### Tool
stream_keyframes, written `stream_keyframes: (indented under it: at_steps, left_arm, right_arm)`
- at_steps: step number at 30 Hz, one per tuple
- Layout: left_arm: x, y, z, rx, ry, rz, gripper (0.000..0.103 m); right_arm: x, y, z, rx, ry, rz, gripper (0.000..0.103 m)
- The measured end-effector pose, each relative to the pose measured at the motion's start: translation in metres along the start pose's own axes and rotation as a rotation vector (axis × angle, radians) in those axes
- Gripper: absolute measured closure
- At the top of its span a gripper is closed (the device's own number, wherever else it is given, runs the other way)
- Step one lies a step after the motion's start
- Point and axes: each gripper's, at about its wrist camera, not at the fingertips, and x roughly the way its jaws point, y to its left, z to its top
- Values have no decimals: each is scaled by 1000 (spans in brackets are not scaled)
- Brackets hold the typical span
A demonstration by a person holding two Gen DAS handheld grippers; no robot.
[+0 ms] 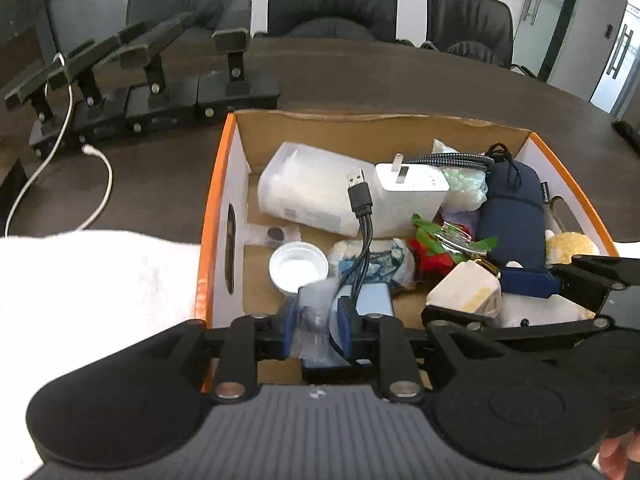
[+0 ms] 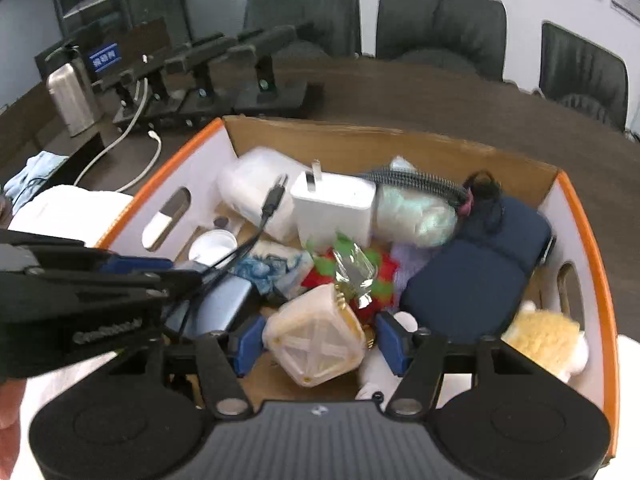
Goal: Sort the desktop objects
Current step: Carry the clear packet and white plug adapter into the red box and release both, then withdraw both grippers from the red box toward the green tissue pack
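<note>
Dark desk (image 1: 360, 76) carries 1 full cardboard box (image 1: 216, 184); sorting looks unfinished. Left hand-held gripper (image 1: 318, 320) narrowly spread over a power bank (image 1: 374, 300), right hand-held gripper (image 2: 316, 344) spread around a pale cube (image 2: 316, 340), contact unclear.

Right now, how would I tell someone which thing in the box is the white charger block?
Start at the orange-edged cardboard box on the dark table. Against its far wall lies a frosted plastic container, and the white charger block leans on that container's right end. Unlike the soft bags and pouch nearby, it is a hard, square-cornered white brick with metal plug prongs sticking up.
</note>
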Motion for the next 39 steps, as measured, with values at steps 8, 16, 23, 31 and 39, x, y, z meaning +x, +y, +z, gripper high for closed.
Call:
stream_keyframes:
  at_steps: [8, 16, 23, 31, 39]
  left_arm:
    - [-59, -5, 11, -66, -91, -8, 22]
    - [-106, -32, -9, -37, -70, 51, 4]
    - [-138, -39, -63, -64, -150, 76, 0]
    - [-169, -54, -144, 10, -230, 83, 0]
    - [-181, -58, -235, 32, -285, 63, 0]
  right_arm:
    - [-81, -26, 17, 95, -79, -67, 18]
    - [-141, -54, -15, 192, -76, -172, 15]
    - [-172, -46, -70, 173, -124, -180, 14]
    - [-207, 0, -148, 9, -196, -144, 11]
    - [-218, 31, -229, -10, -246, -80, 10]
